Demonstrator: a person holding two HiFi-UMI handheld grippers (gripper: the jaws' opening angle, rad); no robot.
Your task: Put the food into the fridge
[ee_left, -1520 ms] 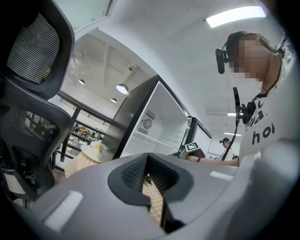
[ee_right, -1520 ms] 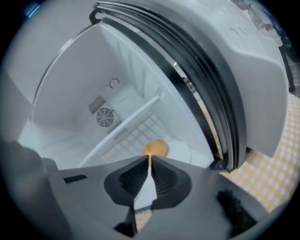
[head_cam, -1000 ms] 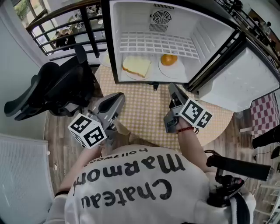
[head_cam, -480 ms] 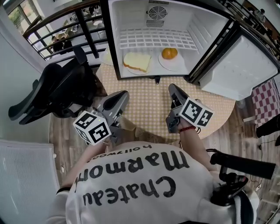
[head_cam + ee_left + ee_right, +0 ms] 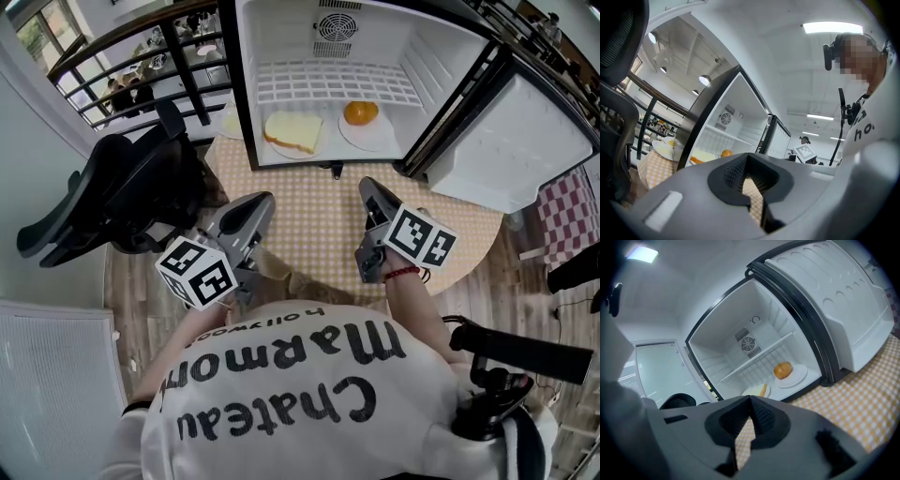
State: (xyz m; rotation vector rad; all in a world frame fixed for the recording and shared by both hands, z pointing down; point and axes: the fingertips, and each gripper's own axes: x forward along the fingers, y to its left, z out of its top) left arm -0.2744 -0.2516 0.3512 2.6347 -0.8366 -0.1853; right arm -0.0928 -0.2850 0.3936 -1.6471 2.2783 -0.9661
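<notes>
The small white fridge (image 5: pixel 281 37) stands open on the table, its door (image 5: pixel 520 141) swung out to the right. On its floor a slice of bread (image 5: pixel 293 130) lies on a plate at the left. A round orange bun (image 5: pixel 362 112) sits on a second plate at the right. My left gripper (image 5: pixel 260 201) is held low over the table's near edge, shut and empty. My right gripper (image 5: pixel 367 185) is beside it, also shut with nothing in it. The right gripper view looks straight into the fridge at the bun (image 5: pixel 783 370) and bread (image 5: pixel 761 390).
A yellow checked cloth covers the round table (image 5: pixel 319 234). A black office chair (image 5: pixel 103 197) stands close at the left. Another plate (image 5: pixel 663 149) lies on the table left of the fridge. A black stand (image 5: pixel 511 352) and a red checked cloth (image 5: pixel 567 225) are at the right.
The head view has shifted a little. Both grippers stay shut near the person's body, and the food lies where it was.
</notes>
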